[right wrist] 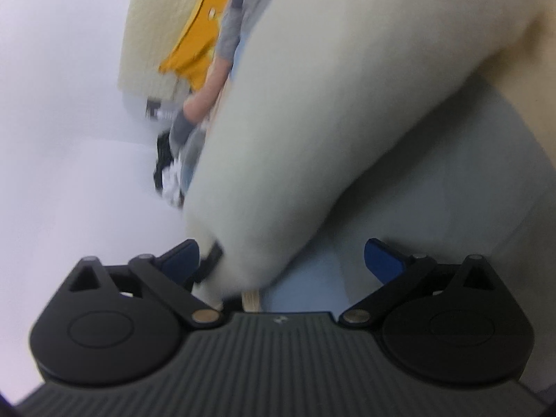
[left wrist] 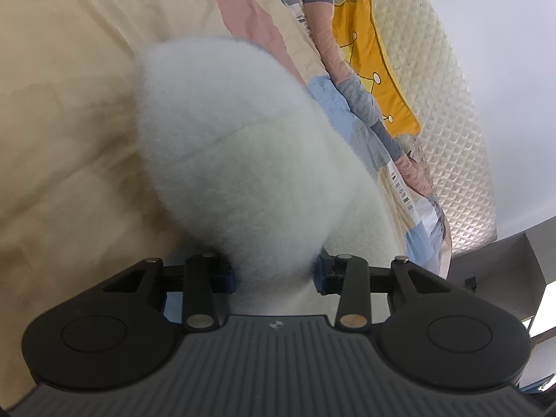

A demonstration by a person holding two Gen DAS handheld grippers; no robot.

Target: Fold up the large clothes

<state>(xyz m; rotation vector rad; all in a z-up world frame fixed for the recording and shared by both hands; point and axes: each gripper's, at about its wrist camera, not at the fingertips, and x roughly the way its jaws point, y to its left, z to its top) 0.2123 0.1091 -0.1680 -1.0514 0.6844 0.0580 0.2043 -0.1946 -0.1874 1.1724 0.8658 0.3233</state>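
A fluffy white garment (left wrist: 236,146) lies bunched on the bed and runs back between the blue pads of my left gripper (left wrist: 276,274). Those pads press into the fleece from both sides, so the left gripper is shut on it. In the blurred right wrist view the same white garment (right wrist: 295,121) crosses diagonally from upper right down to the left finger (right wrist: 184,259). My right gripper (right wrist: 283,260) stands wide open; the fleece brushes its left finger only, and the right finger (right wrist: 382,259) is clear of it.
The bed carries a cream quilt (left wrist: 69,121) with pink, blue and grey patches. A yellow cushion (left wrist: 375,69) leans on a quilted cream headboard (left wrist: 448,111) at the right. A dark shelf (left wrist: 504,264) stands beyond the bed's corner. White wall (right wrist: 69,139) fills the left.
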